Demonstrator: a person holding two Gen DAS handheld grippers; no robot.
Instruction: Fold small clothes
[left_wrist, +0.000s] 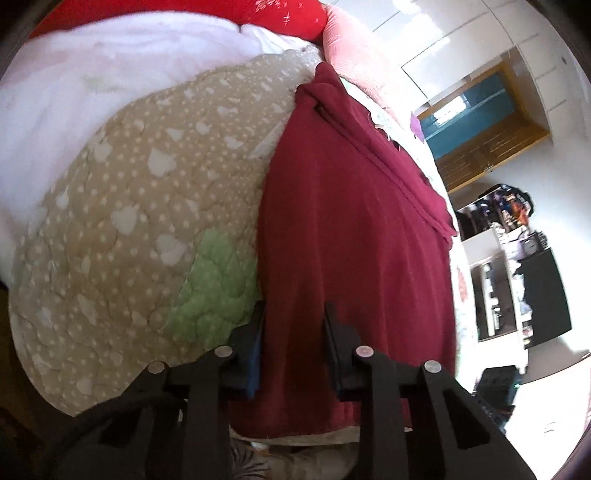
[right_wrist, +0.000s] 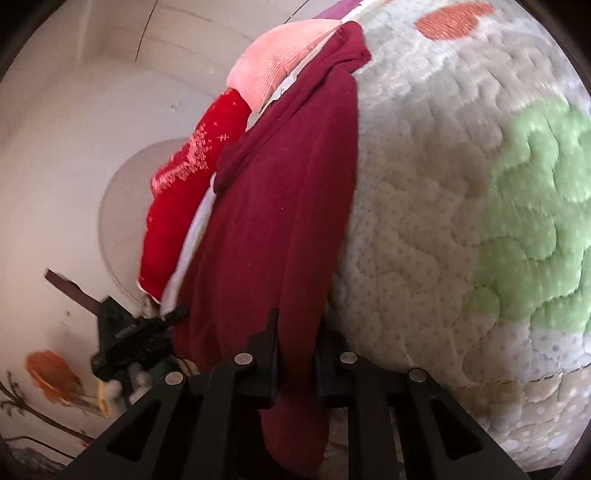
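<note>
A maroon garment (left_wrist: 351, 221) lies stretched along the quilted bedspread (left_wrist: 129, 221), its far end bunched near the pillows. My left gripper (left_wrist: 293, 325) is shut on the garment's near edge, and cloth fills the gap between its fingers. In the right wrist view the same maroon garment (right_wrist: 280, 192) runs away from me over the pale quilt (right_wrist: 424, 221). My right gripper (right_wrist: 297, 332) is shut on a bunched fold of it that sags below the fingers. The left gripper (right_wrist: 133, 332) shows as a black block at the garment's other near corner.
A red patterned cloth (right_wrist: 184, 192), a pink ribbed cloth (right_wrist: 273, 70) and a white blanket (left_wrist: 74, 92) lie at the head of the bed. Beyond the bed's right edge are a wooden and blue cabinet (left_wrist: 480, 118) and cluttered shelves (left_wrist: 509, 258).
</note>
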